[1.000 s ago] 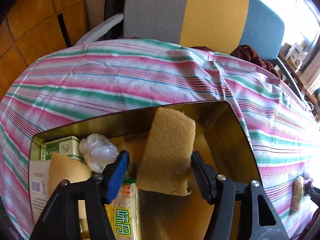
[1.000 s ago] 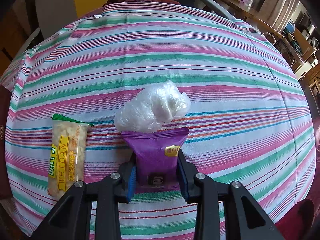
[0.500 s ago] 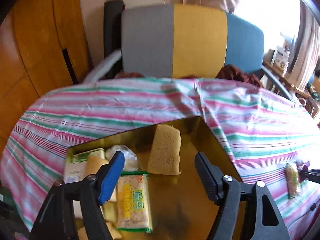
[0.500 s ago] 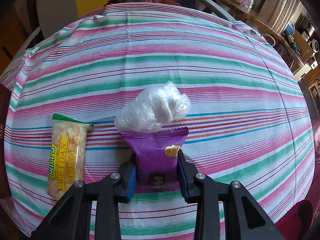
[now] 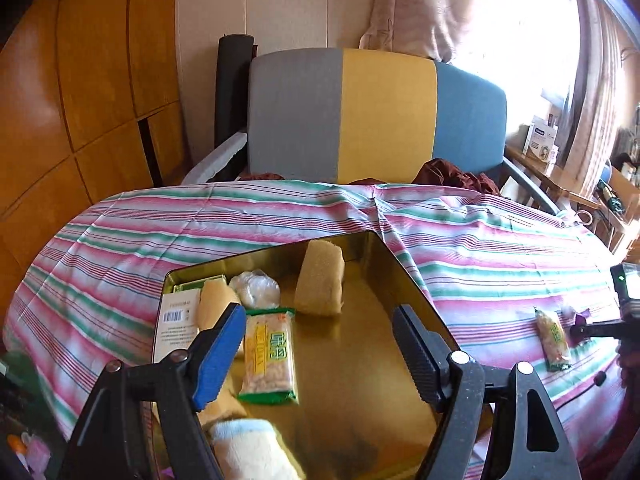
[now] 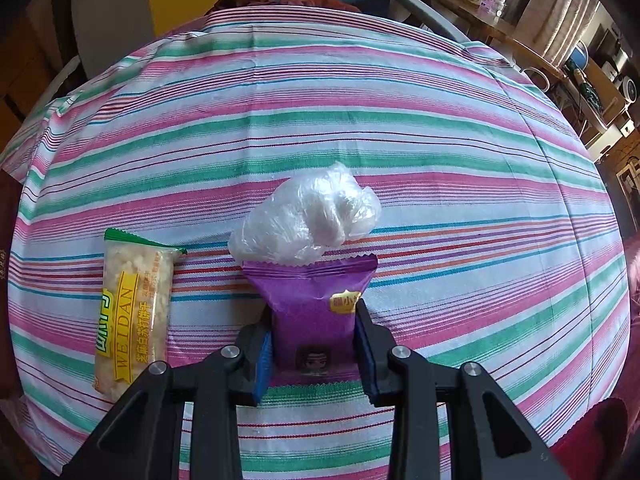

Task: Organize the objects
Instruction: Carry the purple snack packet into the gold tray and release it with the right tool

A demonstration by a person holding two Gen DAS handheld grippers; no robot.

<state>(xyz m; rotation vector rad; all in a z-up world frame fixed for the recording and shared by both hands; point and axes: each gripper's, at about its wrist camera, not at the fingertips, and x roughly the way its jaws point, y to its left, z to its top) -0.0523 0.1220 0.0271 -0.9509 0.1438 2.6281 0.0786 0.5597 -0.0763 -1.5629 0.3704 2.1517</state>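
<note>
Since the earlier frame the left gripper (image 5: 318, 350) has drawn back from the gold metal tin (image 5: 404, 276), its jaws just opening, now wide and empty. Right gripper (image 6: 314, 346) jaws clamp the purple foil snack packet (image 6: 312, 300) across its width, long axis running away toward the desk's far edge; the tin lies off to its left.

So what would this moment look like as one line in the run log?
left gripper: open, empty, above gold tin | right gripper: shut on purple packet | cracker pack, plastic wad: on tablecloth

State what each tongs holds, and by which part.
Right tongs pinch the purple foil snack packet across its near end. Left tongs are open, holding nothing.
</note>
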